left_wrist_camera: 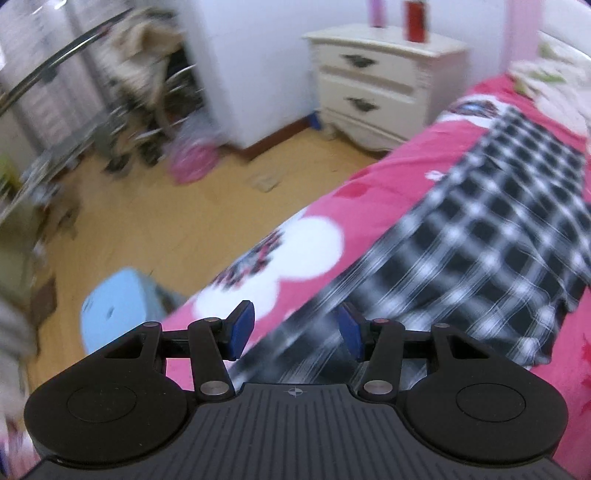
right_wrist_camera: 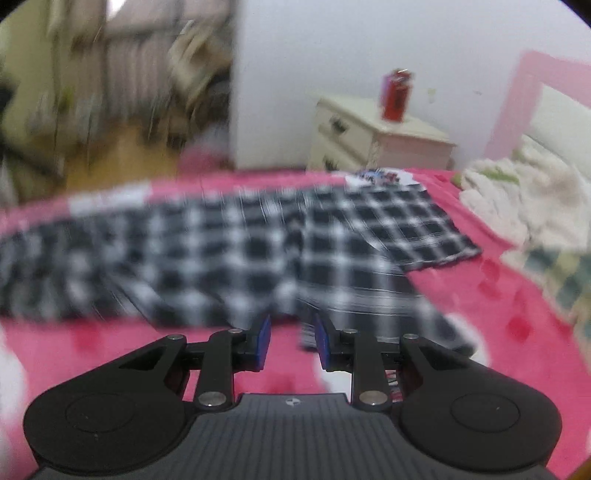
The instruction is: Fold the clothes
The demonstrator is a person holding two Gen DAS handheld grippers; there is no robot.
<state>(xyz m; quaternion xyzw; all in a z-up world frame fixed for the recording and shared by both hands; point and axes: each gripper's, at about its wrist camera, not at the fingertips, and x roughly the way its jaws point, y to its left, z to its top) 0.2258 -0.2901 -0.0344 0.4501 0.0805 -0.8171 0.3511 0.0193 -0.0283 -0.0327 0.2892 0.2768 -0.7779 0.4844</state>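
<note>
A black-and-white plaid garment [left_wrist_camera: 491,229] lies spread flat on a pink bed cover [left_wrist_camera: 373,192]. My left gripper [left_wrist_camera: 295,330] is open, hovering just above the garment's near corner at the bed's left edge, holding nothing. In the right wrist view the same plaid garment [right_wrist_camera: 229,251] stretches across the bed. My right gripper [right_wrist_camera: 291,341] is open with a narrower gap, just above the garment's near hem, with nothing between the pads. Both views are motion-blurred.
A cream nightstand [left_wrist_camera: 376,74] with a red bottle [left_wrist_camera: 417,18] stands beyond the bed. A blue stool [left_wrist_camera: 118,310] sits on the wooden floor beside the bed. A fluffy white blanket [right_wrist_camera: 524,192] lies at the bed's head. Clutter and a metal rack [left_wrist_camera: 74,92] fill the far left.
</note>
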